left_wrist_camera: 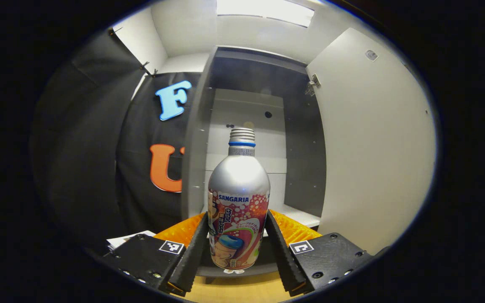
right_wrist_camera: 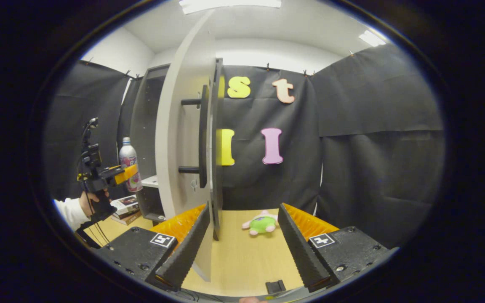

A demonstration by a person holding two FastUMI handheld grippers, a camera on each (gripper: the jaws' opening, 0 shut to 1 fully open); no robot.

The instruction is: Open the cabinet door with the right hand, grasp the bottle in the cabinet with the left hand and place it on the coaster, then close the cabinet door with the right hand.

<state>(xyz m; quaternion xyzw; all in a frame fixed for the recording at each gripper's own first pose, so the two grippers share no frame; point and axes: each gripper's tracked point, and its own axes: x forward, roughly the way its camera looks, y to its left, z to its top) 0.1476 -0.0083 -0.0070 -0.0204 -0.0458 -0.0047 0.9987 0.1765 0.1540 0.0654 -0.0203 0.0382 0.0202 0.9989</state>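
In the left gripper view the left gripper [left_wrist_camera: 237, 256] has its two fingers [left_wrist_camera: 194, 252] clamped on the lower body of the bottle [left_wrist_camera: 238, 202], one at about 9 o'clock of the label and the other at 3 o'clock, both pressed against its sides. The bottle stands upright between them, neck and threaded top pointing to 12 o'clock. Behind it the cabinet [left_wrist_camera: 246, 126] gapes, its shelf [left_wrist_camera: 301, 216] showing at 4 o'clock of the bottle, and the cabinet door [left_wrist_camera: 373, 139] is swung wide at 3 o'clock. Whether the bottle's base rests on the shelf edge or hangs clear of it I cannot tell.

In the right gripper view the right gripper [right_wrist_camera: 242, 246] has its fingers [right_wrist_camera: 183, 252] spread apart, gripping nothing; the door's edge [right_wrist_camera: 216, 147] runs up between them nearer the 9 o'clock finger, with the bar handle [right_wrist_camera: 203, 134] above at 11 o'clock. Far off at 9 o'clock a hand [right_wrist_camera: 89, 202] carries the left gripper with the bottle in front of the cabinet, books [right_wrist_camera: 124, 206] stacked below it. A green plush toy [right_wrist_camera: 261, 223] lies on the desk [right_wrist_camera: 242, 256] at 12 o'clock of the fingers.

So, as I judge it: door opened, bottle grasped. Left to do are carrying the bottle to the coaster, setting it down, and shutting the door.
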